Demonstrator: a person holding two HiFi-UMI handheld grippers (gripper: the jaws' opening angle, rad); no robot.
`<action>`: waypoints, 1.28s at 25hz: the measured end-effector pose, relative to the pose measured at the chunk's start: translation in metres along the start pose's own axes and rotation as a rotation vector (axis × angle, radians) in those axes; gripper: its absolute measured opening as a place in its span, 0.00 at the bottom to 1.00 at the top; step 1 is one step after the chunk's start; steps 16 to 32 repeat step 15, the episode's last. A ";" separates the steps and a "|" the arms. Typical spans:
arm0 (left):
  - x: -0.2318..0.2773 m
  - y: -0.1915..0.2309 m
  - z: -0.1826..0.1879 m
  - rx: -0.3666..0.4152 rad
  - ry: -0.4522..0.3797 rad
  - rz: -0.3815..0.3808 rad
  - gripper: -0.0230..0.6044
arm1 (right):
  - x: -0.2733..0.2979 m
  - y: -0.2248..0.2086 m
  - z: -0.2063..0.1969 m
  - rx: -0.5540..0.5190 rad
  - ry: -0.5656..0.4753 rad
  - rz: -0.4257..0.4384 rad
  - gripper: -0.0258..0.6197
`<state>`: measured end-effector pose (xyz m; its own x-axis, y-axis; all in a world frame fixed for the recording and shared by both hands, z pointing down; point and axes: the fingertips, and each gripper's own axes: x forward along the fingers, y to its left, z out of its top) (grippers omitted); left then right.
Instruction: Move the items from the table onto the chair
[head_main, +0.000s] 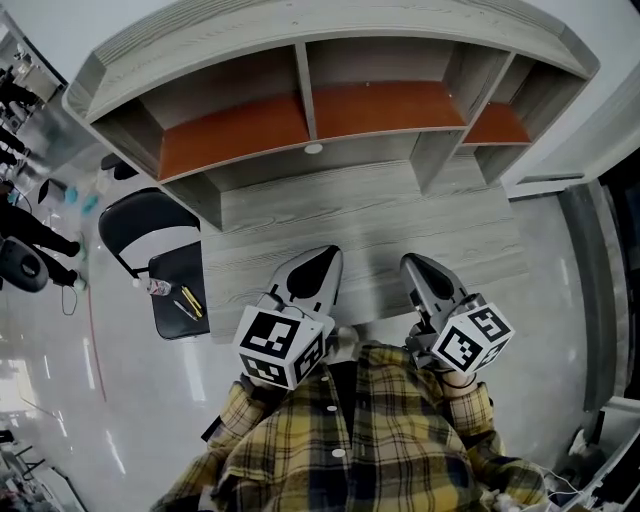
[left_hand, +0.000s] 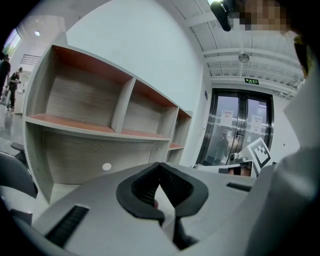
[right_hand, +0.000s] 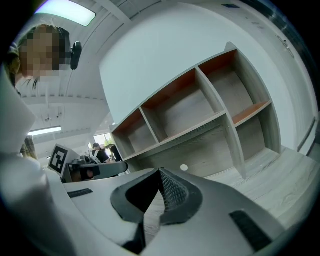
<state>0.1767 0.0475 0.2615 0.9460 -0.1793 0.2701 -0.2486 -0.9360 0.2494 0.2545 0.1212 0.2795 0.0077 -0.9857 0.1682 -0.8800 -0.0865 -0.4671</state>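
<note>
On the black chair beside the grey wooden table lie a small clear bottle and yellow pens, so the table looks bare. The left claw and the right claw are pinched tight on nothing, likely because nothing is left to carry

Office: shelved desk, glass doors.
</note>
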 end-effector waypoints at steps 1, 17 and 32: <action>-0.001 0.001 0.001 0.002 0.000 0.000 0.04 | 0.000 0.002 0.000 -0.004 0.002 0.003 0.07; -0.009 0.018 0.003 0.015 0.004 0.009 0.04 | 0.017 0.021 0.000 0.034 -0.015 0.055 0.07; -0.009 0.018 0.003 0.015 0.004 0.009 0.04 | 0.017 0.021 0.000 0.034 -0.015 0.055 0.07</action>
